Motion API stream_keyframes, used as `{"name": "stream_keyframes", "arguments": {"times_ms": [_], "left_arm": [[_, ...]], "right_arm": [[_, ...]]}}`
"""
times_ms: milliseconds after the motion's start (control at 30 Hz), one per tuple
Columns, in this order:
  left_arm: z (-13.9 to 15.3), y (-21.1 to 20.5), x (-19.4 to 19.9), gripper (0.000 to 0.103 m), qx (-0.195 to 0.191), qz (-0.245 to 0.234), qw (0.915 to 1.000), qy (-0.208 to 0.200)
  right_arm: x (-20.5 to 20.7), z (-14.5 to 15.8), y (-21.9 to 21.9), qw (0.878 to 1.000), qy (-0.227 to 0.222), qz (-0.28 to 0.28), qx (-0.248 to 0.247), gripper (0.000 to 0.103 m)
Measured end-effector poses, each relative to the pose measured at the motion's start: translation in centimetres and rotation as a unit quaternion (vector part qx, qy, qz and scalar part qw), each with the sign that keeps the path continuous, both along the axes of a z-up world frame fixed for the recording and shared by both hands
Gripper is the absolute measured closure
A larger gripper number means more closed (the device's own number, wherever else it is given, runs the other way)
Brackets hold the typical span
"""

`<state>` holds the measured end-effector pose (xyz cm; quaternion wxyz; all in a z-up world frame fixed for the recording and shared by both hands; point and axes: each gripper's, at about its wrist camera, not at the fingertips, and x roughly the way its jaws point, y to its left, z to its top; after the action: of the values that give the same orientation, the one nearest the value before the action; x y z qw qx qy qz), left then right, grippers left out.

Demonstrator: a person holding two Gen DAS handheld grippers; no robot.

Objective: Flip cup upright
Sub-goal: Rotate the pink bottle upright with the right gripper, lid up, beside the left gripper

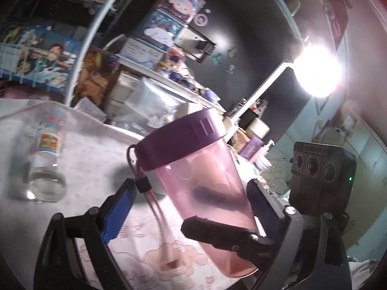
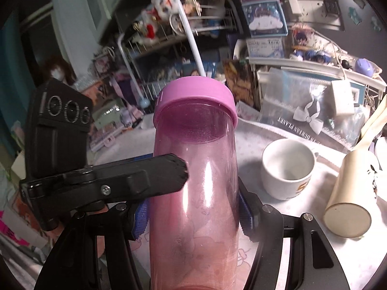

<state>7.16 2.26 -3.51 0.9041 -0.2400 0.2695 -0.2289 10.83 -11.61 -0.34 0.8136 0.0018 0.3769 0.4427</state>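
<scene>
Cup [image 2: 193,181], a tall translucent pink plastic cylinder with an opaque purple screw lid, is held above the patterned surface [image 1: 96,145], lid end pointing away and up. Right gripper [image 2: 193,207] clamps its smooth body; left gripper [image 1: 191,203] straddles it, blue ribbed pads apart.

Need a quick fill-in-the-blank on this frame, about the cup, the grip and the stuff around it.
1. The right hand-held gripper has a blue pad on each side of the translucent ___ cup.
2. In the right wrist view, the white mug stands on the tablecloth to the ___ of the cup.
3. The white mug is upright and ___ inside.

Missing words: pink; right; empty
</scene>
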Motion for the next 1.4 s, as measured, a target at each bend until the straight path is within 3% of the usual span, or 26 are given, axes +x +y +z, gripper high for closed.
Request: {"name": "stream_keyframes", "arguments": {"times_ms": [100, 200, 333, 433, 567, 833, 1067, 1400], "left_arm": [[0.1, -1.1, 0.4, 0.021, -0.007, -0.019, 0.9998, 0.002], [0.2, -2.1, 0.7, 0.033, -0.01, -0.035, 0.9993, 0.001], [0.6, -3.3, 0.6, 0.039, 0.023, -0.027, 0.9993, -0.013], [1.0, -3.9, 0.2, 0.044, 0.042, -0.031, 0.9982, -0.032], [1.0, -4.8, -0.1, 0.044, 0.083, -0.03, 0.9952, -0.043], [0.6, -5.6, -0.8, 0.044, 0.127, -0.027, 0.9882, -0.081], [-0.3, -5.3, -0.9, 0.043, 0.127, -0.046, 0.9867, -0.089], [-0.8, -5.9, -1.6, 0.043, 0.148, -0.06, 0.9832, -0.088]], "right_arm": [[-0.3, 0.2, -1.2, 1.0, -0.008, 0.003, 0.01, 0.047], [-0.6, 0.3, -2.0, 1.0, -0.016, 0.007, 0.017, 0.047], [-0.4, 0.0, -2.9, 1.0, -0.014, 0.01, 0.021, 0.047], [0.3, -0.5, -3.4, 0.999, 0.013, 0.023, 0.03, 0.047], [0.3, -1.2, -3.6, 0.999, 0.017, 0.025, 0.027, 0.047], [0.4, -1.8, -3.5, 0.998, -0.021, 0.052, 0.02, 0.047], [-0.3, -2.2, -3.2, 0.995, -0.066, 0.067, -0.013, 0.047], [-0.7, -2.3, -3.9, 0.994, -0.069, 0.08, -0.015, 0.045]]}}
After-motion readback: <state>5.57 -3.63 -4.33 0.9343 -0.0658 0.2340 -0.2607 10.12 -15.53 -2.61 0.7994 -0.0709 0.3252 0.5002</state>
